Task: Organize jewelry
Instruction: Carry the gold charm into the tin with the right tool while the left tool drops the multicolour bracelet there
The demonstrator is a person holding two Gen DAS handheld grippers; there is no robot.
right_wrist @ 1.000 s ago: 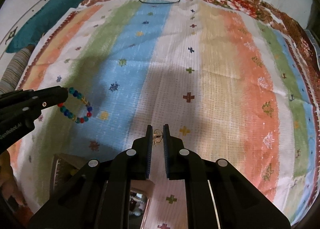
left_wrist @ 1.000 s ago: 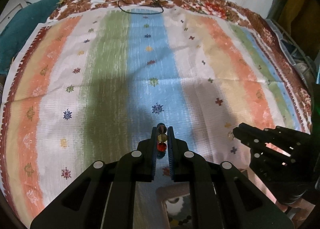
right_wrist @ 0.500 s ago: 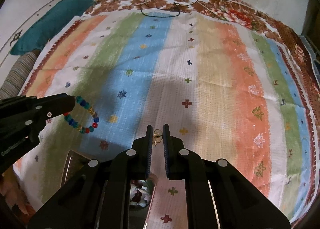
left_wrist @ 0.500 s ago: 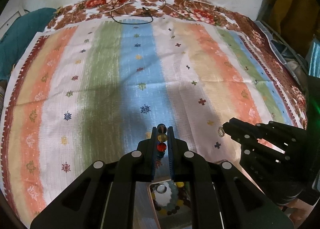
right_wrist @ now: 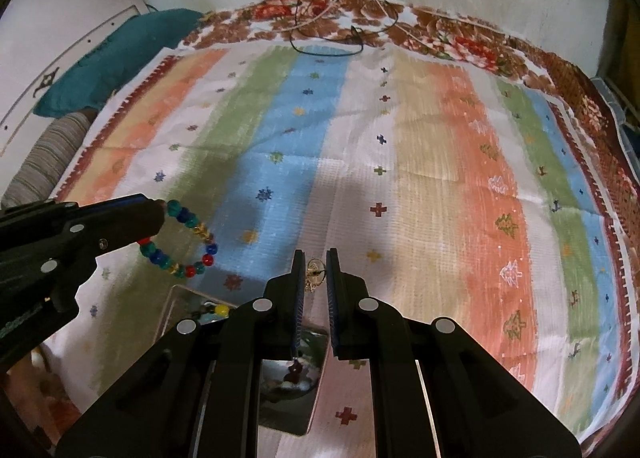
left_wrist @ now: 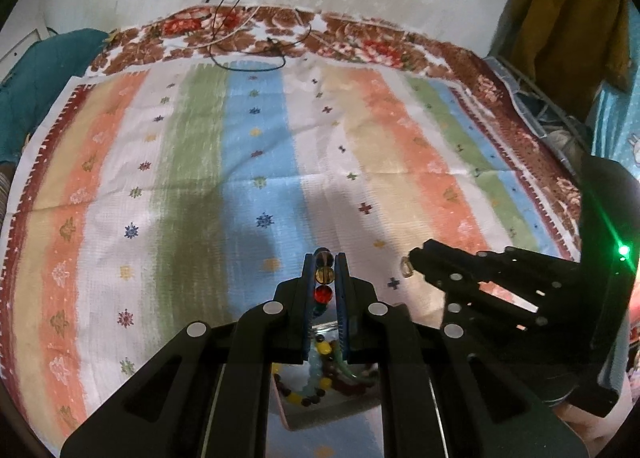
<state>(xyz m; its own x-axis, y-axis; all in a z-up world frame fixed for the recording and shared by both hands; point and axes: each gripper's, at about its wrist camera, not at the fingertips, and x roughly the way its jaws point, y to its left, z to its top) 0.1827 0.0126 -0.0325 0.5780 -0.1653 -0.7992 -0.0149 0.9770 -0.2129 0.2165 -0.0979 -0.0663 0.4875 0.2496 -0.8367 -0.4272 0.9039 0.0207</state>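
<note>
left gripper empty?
No: the left gripper is shut on a bead bracelet, whose loop hangs from its tip.

Most of the jewelry box [left_wrist: 320, 414] lies hidden under the left gripper [left_wrist: 324, 270] in the left wrist view, so its compartments and near edge cannot be told. In the right wrist view the right gripper [right_wrist: 316, 270] covers the box the same way, leaving only a corner and a reflective patch. The small gold piece [right_wrist: 314, 272] between the right fingers is too small to identify. The bead bracelet [right_wrist: 180, 238] disappears partly inside the left fingers. The striped cloth [right_wrist: 440, 178] is blurred and its near edge is cut off.
</note>
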